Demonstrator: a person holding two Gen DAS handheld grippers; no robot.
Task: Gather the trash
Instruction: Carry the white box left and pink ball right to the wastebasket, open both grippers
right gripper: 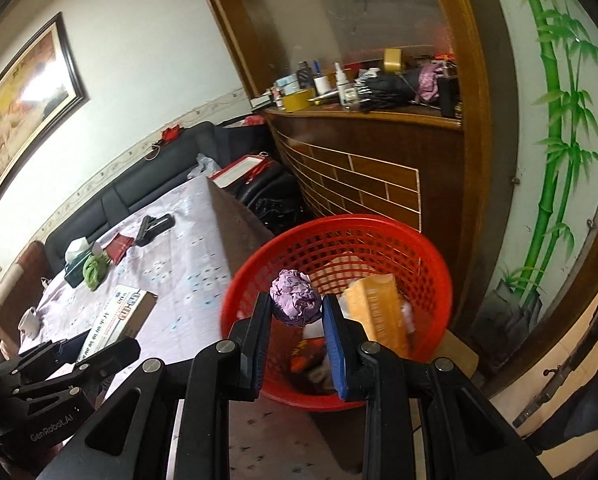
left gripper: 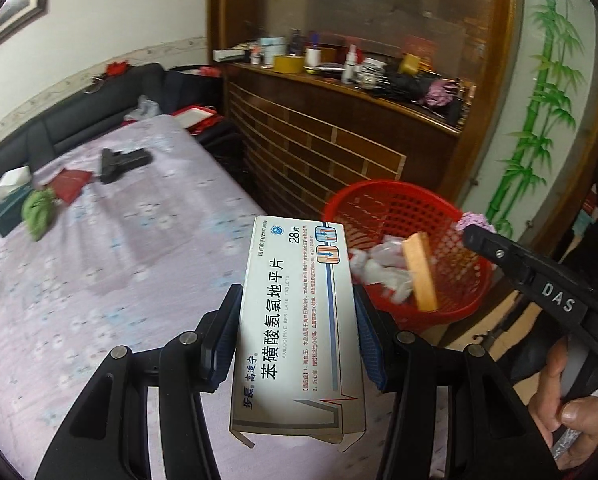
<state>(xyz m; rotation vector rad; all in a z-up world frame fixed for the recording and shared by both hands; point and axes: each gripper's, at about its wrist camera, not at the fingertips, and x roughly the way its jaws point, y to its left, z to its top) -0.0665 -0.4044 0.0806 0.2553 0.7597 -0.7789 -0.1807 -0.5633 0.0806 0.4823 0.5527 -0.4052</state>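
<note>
My left gripper is shut on a white medicine box with blue print, held above the purple tablecloth just left of the red mesh basket. The same box shows at the lower left in the right wrist view. My right gripper is shut on a crumpled purple paper ball, held over the near rim of the basket. An orange carton and white crumpled paper lie inside the basket. The purple ball peeks above the right gripper's finger in the left wrist view.
On the table lie a black gun-shaped object, a red booklet, a green cloth, a tissue box and a white mug. A cluttered wooden cabinet stands behind the basket. A hand holds the right gripper.
</note>
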